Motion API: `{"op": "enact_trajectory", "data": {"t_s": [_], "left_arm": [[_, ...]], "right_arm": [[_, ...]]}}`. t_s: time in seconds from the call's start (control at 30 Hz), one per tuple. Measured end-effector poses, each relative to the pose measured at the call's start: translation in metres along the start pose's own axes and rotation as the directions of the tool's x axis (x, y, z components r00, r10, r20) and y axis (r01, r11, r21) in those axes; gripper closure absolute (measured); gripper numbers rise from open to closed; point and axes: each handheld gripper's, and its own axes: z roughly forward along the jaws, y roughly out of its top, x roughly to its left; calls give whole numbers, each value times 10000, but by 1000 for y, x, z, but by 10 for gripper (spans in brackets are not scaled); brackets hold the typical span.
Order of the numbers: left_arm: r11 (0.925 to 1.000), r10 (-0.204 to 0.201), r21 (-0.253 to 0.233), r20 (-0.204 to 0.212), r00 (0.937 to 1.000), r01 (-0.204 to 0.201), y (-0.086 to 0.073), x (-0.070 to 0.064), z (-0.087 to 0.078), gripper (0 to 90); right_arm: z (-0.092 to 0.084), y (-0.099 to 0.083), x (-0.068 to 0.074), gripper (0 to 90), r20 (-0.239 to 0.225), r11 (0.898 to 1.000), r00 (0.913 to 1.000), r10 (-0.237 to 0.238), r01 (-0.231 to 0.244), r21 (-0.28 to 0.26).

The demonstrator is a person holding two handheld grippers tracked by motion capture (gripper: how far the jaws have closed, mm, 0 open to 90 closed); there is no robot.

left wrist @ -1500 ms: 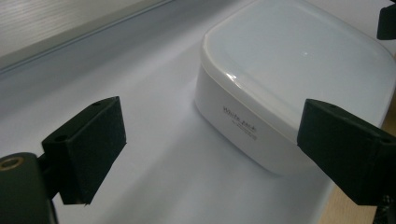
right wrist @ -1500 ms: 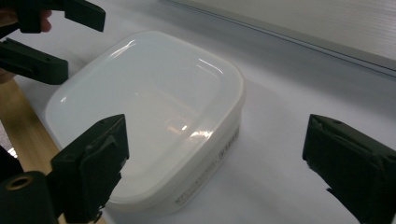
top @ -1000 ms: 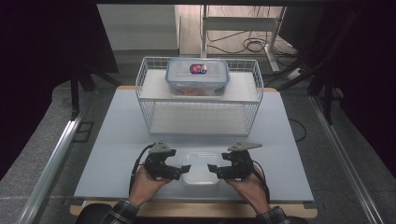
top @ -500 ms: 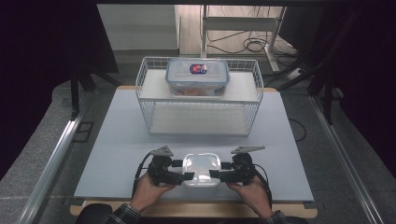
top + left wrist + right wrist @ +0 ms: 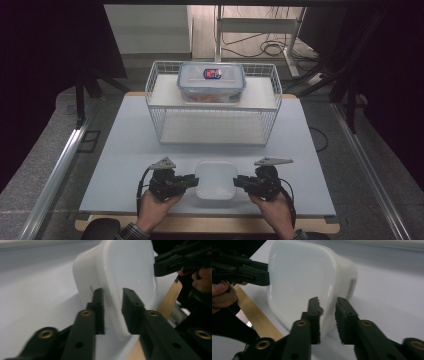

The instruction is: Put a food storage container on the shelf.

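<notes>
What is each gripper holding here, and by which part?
Both hold the white container: left gripper clamps its left wall, right gripper its right wall, their jaws having just closed.

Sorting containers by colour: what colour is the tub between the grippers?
White, plain; the tub shows best in the right gripper view.

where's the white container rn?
High view: the white container sits near the table's front edge, between the left gripper and right gripper, each clamping a side wall.
</notes>
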Motion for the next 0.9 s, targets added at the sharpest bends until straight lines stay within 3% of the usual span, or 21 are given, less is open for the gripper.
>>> {"op": "enact_trajectory", "data": {"t_s": [0.17,0.4,0.6,0.9], "left_arm": [[9996,-227,-188,38,9997,228,-2,3,1,804],[9995,-97,-301,-343,9994,86,1,1,2,803],[9981,355,-470,-764,9964,-391,10,-4,-1,803],[9941,749,-705,-1061,9915,-827,22,-8,-11,802]], "right_arm": [[3,-1,-2,771,89,9993,9999,-135,138,-344],[4,-2,3,771,436,9963,9985,-327,361,-781],[3,2,4,770,607,9908,9970,-481,553,-1237],[-2,14,10,769,647,9811,9941,-872,970,-1672]]}}
